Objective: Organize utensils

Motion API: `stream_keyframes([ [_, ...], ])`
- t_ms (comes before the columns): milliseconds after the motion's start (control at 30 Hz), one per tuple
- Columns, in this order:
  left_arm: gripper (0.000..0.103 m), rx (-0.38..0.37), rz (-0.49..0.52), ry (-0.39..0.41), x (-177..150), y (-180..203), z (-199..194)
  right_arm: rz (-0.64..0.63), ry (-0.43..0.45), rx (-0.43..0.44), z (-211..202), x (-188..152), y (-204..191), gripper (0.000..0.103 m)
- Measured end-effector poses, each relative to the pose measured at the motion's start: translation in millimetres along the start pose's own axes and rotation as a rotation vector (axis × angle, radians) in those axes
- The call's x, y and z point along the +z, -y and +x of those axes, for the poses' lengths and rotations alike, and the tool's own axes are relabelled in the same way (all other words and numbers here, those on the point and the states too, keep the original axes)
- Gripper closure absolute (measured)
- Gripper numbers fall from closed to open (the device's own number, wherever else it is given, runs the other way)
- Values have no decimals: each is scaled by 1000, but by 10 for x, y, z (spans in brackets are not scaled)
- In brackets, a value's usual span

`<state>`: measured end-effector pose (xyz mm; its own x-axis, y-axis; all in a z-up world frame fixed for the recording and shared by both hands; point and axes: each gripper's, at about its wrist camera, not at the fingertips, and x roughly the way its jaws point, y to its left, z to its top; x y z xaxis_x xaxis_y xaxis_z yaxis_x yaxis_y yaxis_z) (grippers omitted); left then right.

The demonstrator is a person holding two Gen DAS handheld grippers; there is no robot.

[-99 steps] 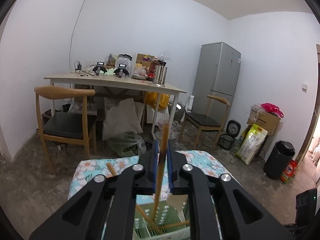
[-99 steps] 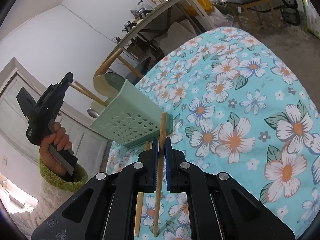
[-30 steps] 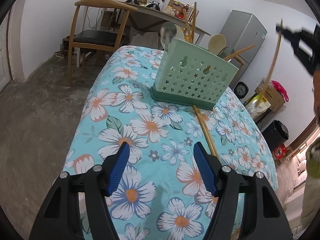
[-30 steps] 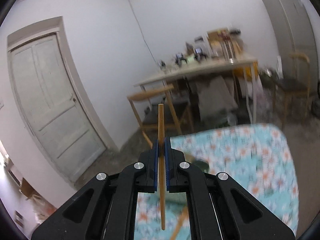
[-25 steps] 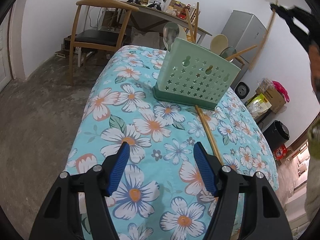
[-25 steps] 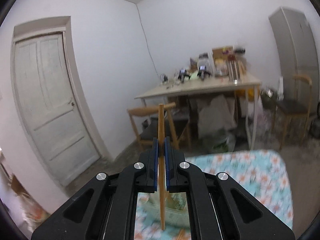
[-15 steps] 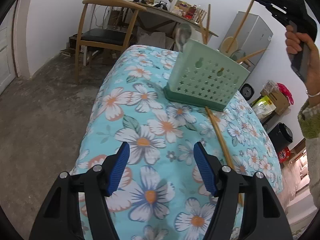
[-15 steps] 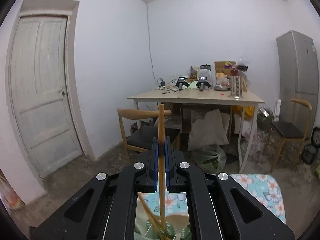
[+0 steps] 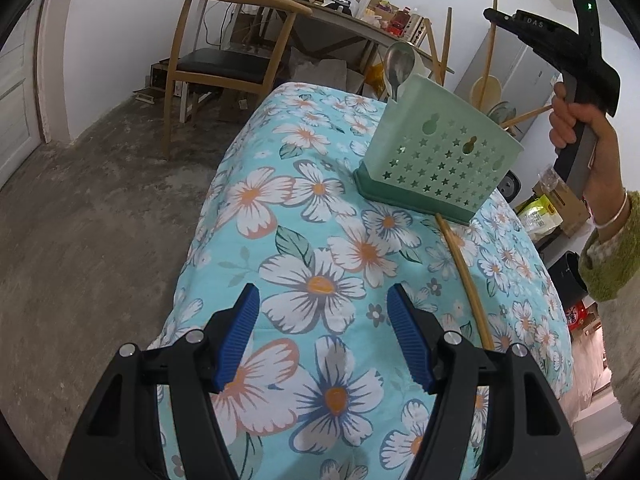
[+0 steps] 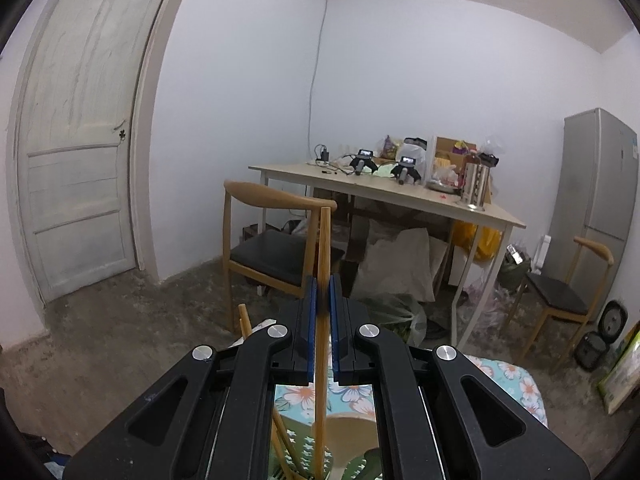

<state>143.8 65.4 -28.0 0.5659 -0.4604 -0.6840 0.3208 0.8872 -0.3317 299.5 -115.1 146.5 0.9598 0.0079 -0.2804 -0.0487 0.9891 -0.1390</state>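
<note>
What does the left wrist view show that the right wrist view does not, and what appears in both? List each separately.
Only the left wrist view: the open left gripper with nothing between its fingers, a chopstick lying on the flowered cloth, a metal spoon in the green holder, and the hand carrying the right gripper.

Only the right wrist view: the white door, and the right gripper shut on an upright chopstick.

Both: the holder, the cluttered table, a wooden chair and the fridge.
</note>
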Motion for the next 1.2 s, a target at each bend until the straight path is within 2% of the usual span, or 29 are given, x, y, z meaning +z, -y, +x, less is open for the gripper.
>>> stream_keyframes([
  [367,39,-5,8,1,2,61,0,12,-17,18,-67,-49,21,97],
  [433,39,-6,11,4,2,68,-3,17,-24,17,-102,-57,39,84],
  [533,39,-7,16,5,-3,90,-18,45,-12,18,-234,-36,94,70],
  [833,39,-25,39,11,-4,201,-70,189,54,9,-937,-58,405,53],
  [933,39,-30,45,5,-11,234,-64,264,45,17,-1180,-164,548,52],
  [1067,39,-43,55,-4,-22,297,-49,424,-24,67,-1387,-457,732,51],
  [1200,39,-63,68,-20,-43,393,-2,631,-209,178,-1287,-1027,786,50],
])
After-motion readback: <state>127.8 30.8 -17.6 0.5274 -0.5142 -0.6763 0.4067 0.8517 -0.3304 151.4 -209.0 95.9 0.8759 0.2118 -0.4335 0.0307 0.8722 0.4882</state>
